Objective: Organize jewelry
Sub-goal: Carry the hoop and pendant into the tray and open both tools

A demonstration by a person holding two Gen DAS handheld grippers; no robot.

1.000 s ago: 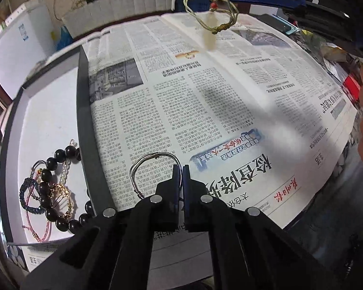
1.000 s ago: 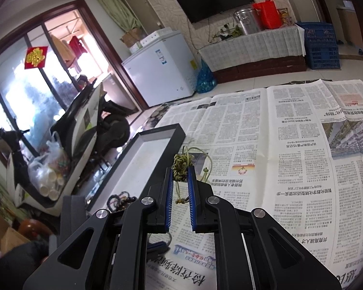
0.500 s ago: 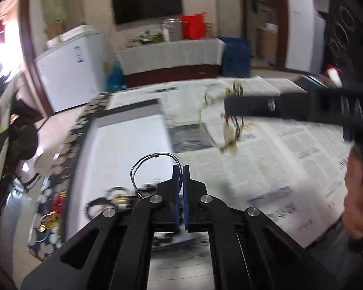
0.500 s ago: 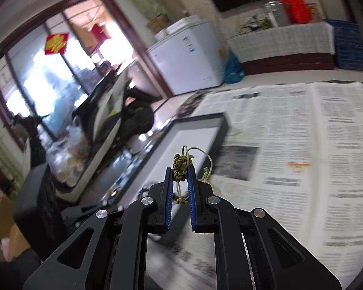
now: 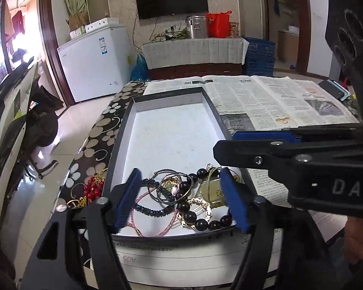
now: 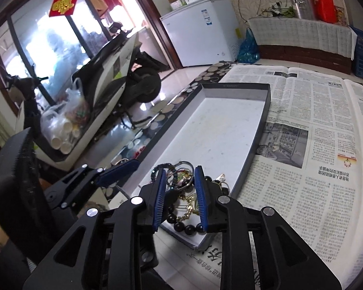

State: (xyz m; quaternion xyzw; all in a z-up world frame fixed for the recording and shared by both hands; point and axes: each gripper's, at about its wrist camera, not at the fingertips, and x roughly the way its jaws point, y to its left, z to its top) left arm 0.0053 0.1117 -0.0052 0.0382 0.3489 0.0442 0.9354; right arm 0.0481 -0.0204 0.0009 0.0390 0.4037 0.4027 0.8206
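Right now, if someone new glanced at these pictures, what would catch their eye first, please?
Probably the tangle of jewelry heaped at the near end of the shallow box, dark beads and gold chain together. Both grippers hang over it, left gripper and right gripper opening, nothing gripped. Newspaper covers the table alongside.

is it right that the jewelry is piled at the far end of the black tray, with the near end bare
Not quite. The jewelry is piled at the near end of the black tray, closest to the grippers, and it is the far end that is bare. The left wrist view shows this plainly, and the right wrist view agrees.
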